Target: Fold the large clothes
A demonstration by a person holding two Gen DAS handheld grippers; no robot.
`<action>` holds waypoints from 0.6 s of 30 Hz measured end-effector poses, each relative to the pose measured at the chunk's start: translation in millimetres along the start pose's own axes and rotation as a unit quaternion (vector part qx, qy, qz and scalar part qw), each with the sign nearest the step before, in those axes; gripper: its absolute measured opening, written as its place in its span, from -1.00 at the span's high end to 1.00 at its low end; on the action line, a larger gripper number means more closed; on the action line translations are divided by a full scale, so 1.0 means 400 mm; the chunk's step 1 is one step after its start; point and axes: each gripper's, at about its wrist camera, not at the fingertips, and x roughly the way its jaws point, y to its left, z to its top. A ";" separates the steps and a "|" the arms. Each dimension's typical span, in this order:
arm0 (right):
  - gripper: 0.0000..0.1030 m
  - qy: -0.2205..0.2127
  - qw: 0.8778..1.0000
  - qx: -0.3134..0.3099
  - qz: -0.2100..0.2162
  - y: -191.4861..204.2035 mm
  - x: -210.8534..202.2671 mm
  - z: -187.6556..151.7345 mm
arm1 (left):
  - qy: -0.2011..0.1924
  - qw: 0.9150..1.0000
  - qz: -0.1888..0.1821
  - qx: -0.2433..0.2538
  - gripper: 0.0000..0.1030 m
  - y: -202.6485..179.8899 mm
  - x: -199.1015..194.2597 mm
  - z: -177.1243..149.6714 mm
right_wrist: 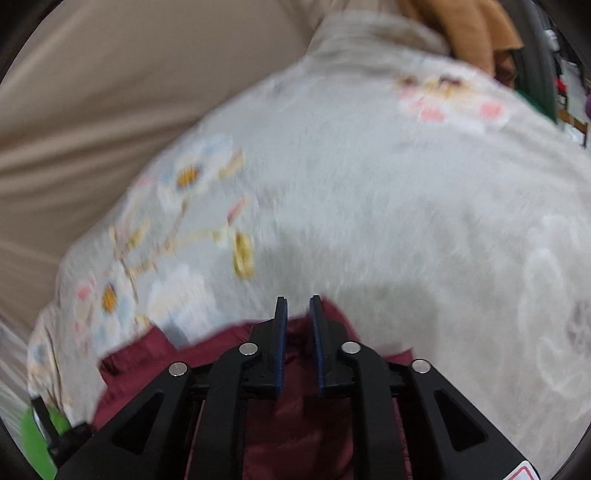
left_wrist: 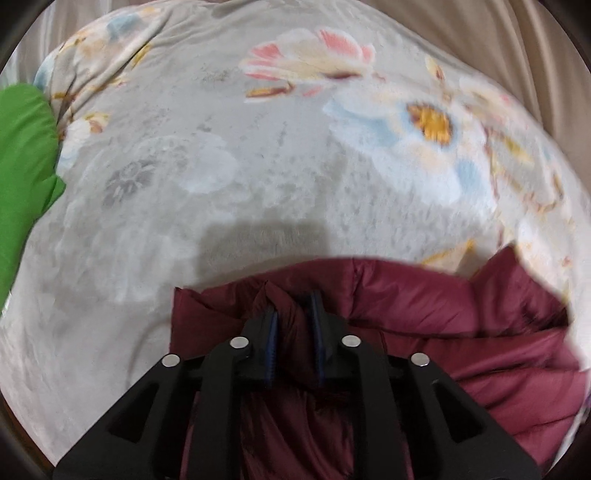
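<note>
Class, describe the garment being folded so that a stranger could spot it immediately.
Start from the pale floral blanket that covers the bed. At its near edge lies a maroon puffer jacket, pinched in the jaws of the left gripper. Its shiny, dark red quilting sets it apart from the bright green item at the blanket's left.

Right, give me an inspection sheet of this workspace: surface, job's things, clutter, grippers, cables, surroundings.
Surface: pale floral blanket spread wide, soft and uneven.
Job's things: maroon puffer jacket, quilted and bunched, lying on the blanket.
Clutter: green cloth at the blanket's left edge; brown cloth at the far side.
Grippers: left gripper shut on a fold of the jacket; right gripper over the jacket's edge, fingers narrowly apart with fabric between them, grasp unclear through blur.
Cables: nothing seen.
Surroundings: beige fabric beyond the blanket; blurred items far right, too unclear to name.
</note>
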 end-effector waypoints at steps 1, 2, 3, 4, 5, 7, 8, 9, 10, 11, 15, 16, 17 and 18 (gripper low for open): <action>0.56 -0.013 1.000 -0.001 0.009 0.004 -0.034 0.007 | -0.024 0.999 -0.017 -0.012 0.51 0.010 -0.039 0.007; 0.56 -0.021 1.000 -0.010 0.021 0.013 -0.067 0.009 | -0.050 0.998 -0.029 -0.019 0.45 0.015 -0.083 0.011; 0.56 -0.023 0.998 -0.038 0.036 0.037 -0.105 0.004 | -0.072 0.996 -0.039 -0.020 0.28 0.016 -0.123 0.011; 0.56 -0.018 0.996 -0.074 0.048 0.069 -0.134 -0.011 | -0.105 0.993 -0.049 -0.011 0.09 0.011 -0.187 0.006; 0.56 -0.010 0.992 -0.111 0.060 0.102 -0.158 -0.034 | -0.127 0.990 -0.058 0.007 0.03 -0.003 -0.238 -0.004; 0.56 0.033 0.977 -0.182 0.104 0.177 -0.193 -0.122 | -0.138 0.983 -0.095 0.071 -0.12 -0.061 -0.317 -0.044; 0.56 0.057 0.969 -0.203 0.128 0.210 -0.198 -0.171 | -0.128 0.980 -0.113 0.100 -0.17 -0.096 -0.331 -0.070; 0.56 0.094 0.957 -0.228 0.155 0.251 -0.193 -0.240 | -0.105 0.975 -0.134 0.143 -0.27 -0.151 -0.334 -0.115; 0.58 0.125 0.943 -0.254 0.175 0.290 -0.182 -0.310 | -0.088 0.971 -0.143 0.173 -0.29 -0.188 -0.327 -0.146; 0.62 0.136 0.935 -0.274 0.180 0.314 -0.175 -0.353 | -0.074 0.964 -0.147 0.207 -0.29 -0.230 -0.314 -0.189; 0.68 0.197 0.899 -0.346 0.181 0.379 -0.116 -0.515 | -0.021 0.957 -0.123 0.261 -0.28 -0.310 -0.225 -0.326; 0.68 0.197 0.897 -0.356 0.172 0.370 -0.111 -0.524 | -0.002 0.960 -0.120 0.251 -0.27 -0.301 -0.198 -0.344; 0.71 0.190 0.899 -0.365 0.151 0.349 -0.099 -0.525 | 0.004 0.965 -0.112 0.237 -0.26 -0.281 -0.184 -0.354; 0.77 0.187 0.903 -0.360 0.140 0.330 -0.091 -0.517 | 0.004 0.967 -0.109 0.230 -0.24 -0.266 -0.180 -0.356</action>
